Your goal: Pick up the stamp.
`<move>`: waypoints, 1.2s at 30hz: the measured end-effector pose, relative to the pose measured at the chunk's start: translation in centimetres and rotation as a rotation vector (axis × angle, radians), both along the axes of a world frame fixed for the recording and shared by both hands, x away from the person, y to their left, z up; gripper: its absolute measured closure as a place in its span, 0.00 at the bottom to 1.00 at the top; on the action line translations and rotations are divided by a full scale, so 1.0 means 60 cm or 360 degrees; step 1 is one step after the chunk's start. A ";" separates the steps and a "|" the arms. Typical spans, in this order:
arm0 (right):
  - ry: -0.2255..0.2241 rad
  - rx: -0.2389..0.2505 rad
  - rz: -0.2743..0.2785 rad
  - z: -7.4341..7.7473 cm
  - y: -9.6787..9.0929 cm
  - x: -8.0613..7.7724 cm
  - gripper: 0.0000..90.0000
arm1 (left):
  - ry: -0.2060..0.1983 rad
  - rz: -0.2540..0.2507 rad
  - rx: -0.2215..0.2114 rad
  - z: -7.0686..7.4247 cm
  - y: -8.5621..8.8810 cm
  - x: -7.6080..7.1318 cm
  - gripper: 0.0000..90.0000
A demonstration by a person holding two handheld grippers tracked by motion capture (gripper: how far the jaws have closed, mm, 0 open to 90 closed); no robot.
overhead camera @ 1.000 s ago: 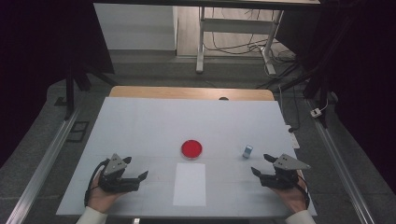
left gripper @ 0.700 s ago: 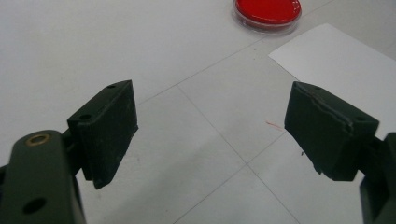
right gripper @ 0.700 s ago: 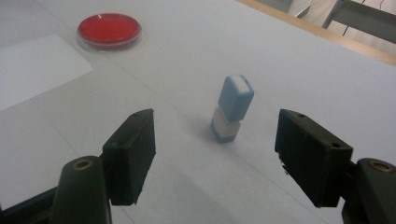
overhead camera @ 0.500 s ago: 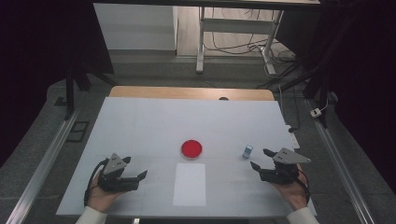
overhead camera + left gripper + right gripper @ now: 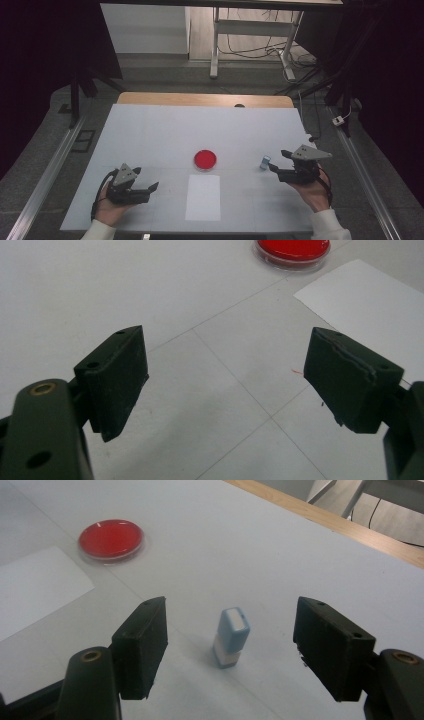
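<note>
High view: above the person's side, facing forward and down, far off, whole table [image 5: 150, 130].
Left gripper view: low, close, along its jaws.
Right gripper view: likewise.
Shared: red dish [image 5: 205, 159] [image 5: 293, 249] [image 5: 111, 539], paper sheet [image 5: 203, 197] [image 5: 370, 305] [image 5: 35, 587].

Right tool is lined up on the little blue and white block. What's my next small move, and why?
Probably ease the right tool forward a little, then close. Its jaws stand wide open, and in the right gripper view the small blue and white block stands upright just beyond them, roughly centred in the gap but not yet between them. The high view shows the block just ahead of the jaw tips.
</note>
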State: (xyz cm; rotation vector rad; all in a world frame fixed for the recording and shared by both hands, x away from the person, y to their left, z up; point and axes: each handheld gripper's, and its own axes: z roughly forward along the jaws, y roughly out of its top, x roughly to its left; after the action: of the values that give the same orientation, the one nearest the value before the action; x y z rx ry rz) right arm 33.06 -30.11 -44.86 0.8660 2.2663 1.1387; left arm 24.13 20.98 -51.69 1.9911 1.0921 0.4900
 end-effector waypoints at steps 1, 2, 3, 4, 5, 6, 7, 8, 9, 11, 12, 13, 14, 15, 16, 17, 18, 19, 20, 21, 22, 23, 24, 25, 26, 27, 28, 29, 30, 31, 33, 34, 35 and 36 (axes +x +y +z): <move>0.0015 -0.0002 -0.0005 0.001 0.001 0.005 0.33 | 0.0000 0.0000 0.0002 0.000 0.000 0.000 0.21; 0.0015 -0.0002 -0.0005 0.001 0.001 0.005 0.33 | 0.0001 0.0002 0.0004 0.000 0.000 0.000 0.21; 0.0035 -0.0031 -0.0012 0.001 0.004 0.016 0.33 | 0.0001 0.0003 0.0006 0.000 0.000 0.000 0.21; 0.0035 -0.0031 -0.0012 0.001 0.004 0.016 0.33 | 0.0001 0.0002 0.0007 0.000 0.000 0.000 0.21; 0.0044 -0.0040 -0.0019 0.000 0.005 0.021 0.33 | 0.0000 0.0000 0.0006 -0.001 0.000 0.000 0.21; 0.0057 -0.0050 -0.0024 -0.001 0.007 0.025 0.33 | 0.0000 0.0000 0.0006 -0.001 0.000 0.000 0.21; 0.0069 -0.0059 -0.0025 -0.001 0.008 0.030 0.33 | 0.0000 0.0000 0.0007 -0.001 -0.001 0.000 0.21; 0.0078 -0.0066 -0.0025 -0.001 0.008 0.034 0.33 | 0.0001 -0.0001 0.0007 -0.001 -0.001 0.000 0.21; 0.0085 -0.0063 -0.0028 -0.002 0.008 0.038 0.33 | 0.0001 0.0001 0.0008 -0.001 -0.001 0.001 0.21; 0.0102 -0.0074 -0.0051 -0.005 0.009 0.049 0.33 | 0.0001 0.0001 0.0007 -0.002 -0.001 0.001 0.21; 0.0102 -0.0074 -0.0051 -0.005 0.009 0.049 0.33 | 0.0001 0.0002 0.0009 -0.002 0.000 0.001 0.21; 0.0102 -0.0091 -0.0060 -0.007 0.011 0.055 0.33 | 0.0001 0.0002 0.0008 -0.002 0.000 0.001 0.21; 0.0102 -0.0091 -0.0060 -0.007 0.011 0.055 0.33 | 0.0001 0.0003 0.0008 -0.002 0.000 0.001 0.21; 0.0109 -0.0103 -0.0060 -0.006 0.011 0.057 0.33 | 0.0004 0.0002 0.0010 -0.003 -0.001 0.001 0.21; 0.0111 -0.0104 -0.0072 -0.007 0.012 0.062 0.33 | 0.0004 0.0002 0.0011 -0.003 -0.001 0.001 0.21; 0.0111 -0.0104 -0.0072 -0.007 0.012 0.062 0.33 | 0.0005 0.0001 0.0013 -0.003 -0.001 0.002 0.21; 0.0110 -0.0098 -0.0069 -0.007 0.013 0.064 0.33 | 0.0007 -0.0001 0.0013 -0.004 -0.001 0.002 0.21; 0.0120 -0.0104 -0.0065 -0.009 0.013 0.069 0.33 | 0.0004 0.0004 0.0015 -0.004 -0.001 0.001 0.21; 0.0125 -0.0098 -0.0059 -0.011 0.014 0.072 0.33 | 0.0003 0.0004 0.0013 -0.003 0.000 0.001 0.21; 0.0125 -0.0098 -0.0059 -0.011 0.014 0.072 0.33 | 0.0000 0.0006 0.0013 -0.003 0.000 0.001 0.21; 0.0141 -0.0123 -0.0045 -0.015 0.015 0.079 0.33 | -0.0001 0.0008 0.0015 -0.003 -0.001 0.001 0.21; 0.0141 -0.0123 -0.0045 -0.015 0.015 0.079 0.33 | -0.0002 0.0008 0.0016 -0.003 -0.001 0.001 0.21; 0.0158 -0.0134 -0.0042 -0.017 0.016 0.082 0.33 | -0.0003 0.0007 0.0016 -0.003 -0.001 0.001 0.21; 0.0164 -0.0137 -0.0026 -0.021 0.017 0.085 0.33 | -0.0003 0.0006 0.0018 -0.003 -0.001 0.000 0.21; 0.0175 -0.0148 -0.0020 -0.023 0.019 0.087 0.33 | -0.0001 0.0007 0.0019 -0.003 -0.001 0.000 0.21; 0.0197 -0.0165 -0.0003 -0.028 0.021 0.089 0.33 | 0.0000 0.0006 0.0021 -0.003 0.000 0.000 0.21; 0.0197 -0.0165 -0.0003 -0.028 0.021 0.089 0.33 | 0.0003 0.0005 0.0020 -0.004 0.000 0.000 0.21; 0.0204 -0.0173 0.0000 -0.029 0.022 0.090 0.33 | 0.0005 0.0009 0.0020 -0.004 0.000 -0.001 0.21; 0.0209 -0.0165 0.0009 -0.031 0.023 0.091 0.34 | 0.0006 0.0011 0.0019 -0.004 0.000 -0.001 0.21; 0.0213 -0.0157 0.0010 -0.032 0.025 0.091 0.34 | 0.0004 0.0012 0.0020 -0.005 0.001 -0.001 0.21; 0.0219 -0.0160 0.0018 -0.036 0.026 0.094 0.35 | 0.0004 0.0013 0.0020 -0.005 0.002 -0.002 0.21; 0.0221 -0.0174 0.0016 -0.037 0.027 0.095 0.35 | 0.0005 0.0014 0.0022 -0.005 0.002 -0.002 0.21; 0.0220 -0.0172 0.0020 -0.040 0.027 0.096 0.36 | 0.0006 0.0015 0.0021 -0.005 0.003 -0.003 0.21; 0.0227 -0.0176 0.0022 -0.041 0.027 0.096 0.37 | 0.0005 0.0015 0.0022 -0.005 0.003 -0.003 0.21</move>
State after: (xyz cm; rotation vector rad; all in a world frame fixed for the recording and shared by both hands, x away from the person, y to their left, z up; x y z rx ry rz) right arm 38.83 -28.48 -47.34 0.9150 2.4288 0.9749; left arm 23.95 21.16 -51.98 2.0001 1.1031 0.5009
